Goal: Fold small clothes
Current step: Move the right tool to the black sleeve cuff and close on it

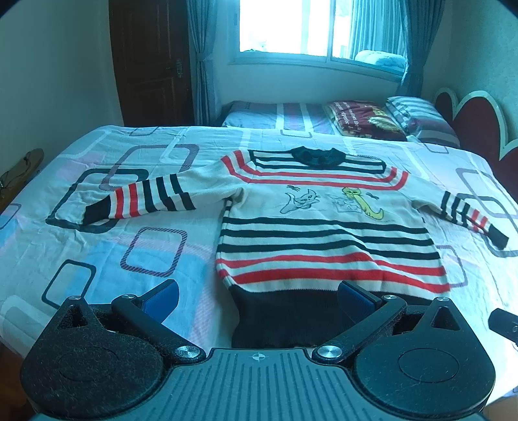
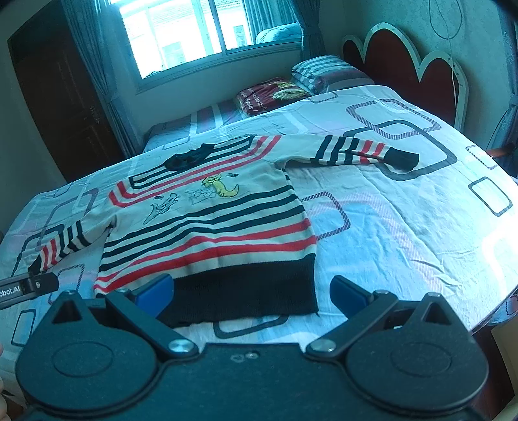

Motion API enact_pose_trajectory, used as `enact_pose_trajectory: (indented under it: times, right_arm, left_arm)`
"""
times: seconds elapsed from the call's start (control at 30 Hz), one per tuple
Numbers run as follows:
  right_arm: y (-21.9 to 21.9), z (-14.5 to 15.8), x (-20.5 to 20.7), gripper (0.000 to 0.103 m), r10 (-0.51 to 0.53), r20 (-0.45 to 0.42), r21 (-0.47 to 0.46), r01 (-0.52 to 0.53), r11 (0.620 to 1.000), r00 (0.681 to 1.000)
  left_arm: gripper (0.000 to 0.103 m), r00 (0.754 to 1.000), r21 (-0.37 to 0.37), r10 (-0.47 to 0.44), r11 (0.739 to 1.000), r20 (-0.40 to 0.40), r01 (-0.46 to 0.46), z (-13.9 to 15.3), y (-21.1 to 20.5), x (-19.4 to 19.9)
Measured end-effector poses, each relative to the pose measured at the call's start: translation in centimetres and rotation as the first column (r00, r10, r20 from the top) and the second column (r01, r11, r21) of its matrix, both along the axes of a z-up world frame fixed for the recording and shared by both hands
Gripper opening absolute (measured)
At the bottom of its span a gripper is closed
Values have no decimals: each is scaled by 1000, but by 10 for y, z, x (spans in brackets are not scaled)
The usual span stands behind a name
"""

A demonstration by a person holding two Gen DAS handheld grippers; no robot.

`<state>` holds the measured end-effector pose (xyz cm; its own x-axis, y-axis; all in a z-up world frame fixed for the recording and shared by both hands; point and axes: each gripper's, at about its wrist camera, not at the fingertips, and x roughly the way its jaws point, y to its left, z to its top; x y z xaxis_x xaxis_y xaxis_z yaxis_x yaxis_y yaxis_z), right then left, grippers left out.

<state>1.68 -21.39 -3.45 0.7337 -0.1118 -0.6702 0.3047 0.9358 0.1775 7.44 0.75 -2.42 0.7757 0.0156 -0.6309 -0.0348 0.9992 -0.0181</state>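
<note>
Hidden: the lowest edge of the sweater's (image 1: 327, 233) dark hem band goes under the left gripper's (image 1: 257, 299) body in the left wrist view, so its near corners are cut off there.
Hard to make out: the drawings on the sweater's chest look like two cartoon animals, one grey-outlined and one yellow, though the knit detail is too soft to be sure.
Cut off: a dark bar with white lettering enters the right wrist view from the left edge; only the end of the lettering shows.
Sweater: striped cream, black and red, lying flat and face up on the bed (image 1: 97, 259), black collar away from the cameras, both sleeves spread out to the sides.
Left gripper: wide open, holding nothing, its blue pads either side of the hem band and above it.
Right gripper (image 2: 252, 293): wide open, holding nothing, one pad over the hem band, the other over bare sheet beside the sweater's corner.
Bed: sheet in pale blue and pink with rounded rectangle outlines, lightly creased.
Room: window (image 1: 291, 29) with curtains behind the bed, dark wooden door (image 1: 152, 61) beside it, red scalloped headboard (image 2: 404, 61), folded bedding and pillows (image 2: 310, 77) stacked near it.
</note>
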Motion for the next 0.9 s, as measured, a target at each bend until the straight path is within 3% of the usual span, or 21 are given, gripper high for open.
enact_pose_trajectory:
  times: [0.33, 0.9]
  right_arm:
    - [-27, -12, 48, 102, -34, -13, 29, 35, 999, 999]
    - [-106, -37, 143, 102, -90, -75, 35, 92, 995, 993]
  left_arm:
    - [103, 1000, 10, 14, 1000, -7, -14, -7, -12, 55]
    - [103, 993, 13, 83, 997, -84, -82, -32, -55, 157]
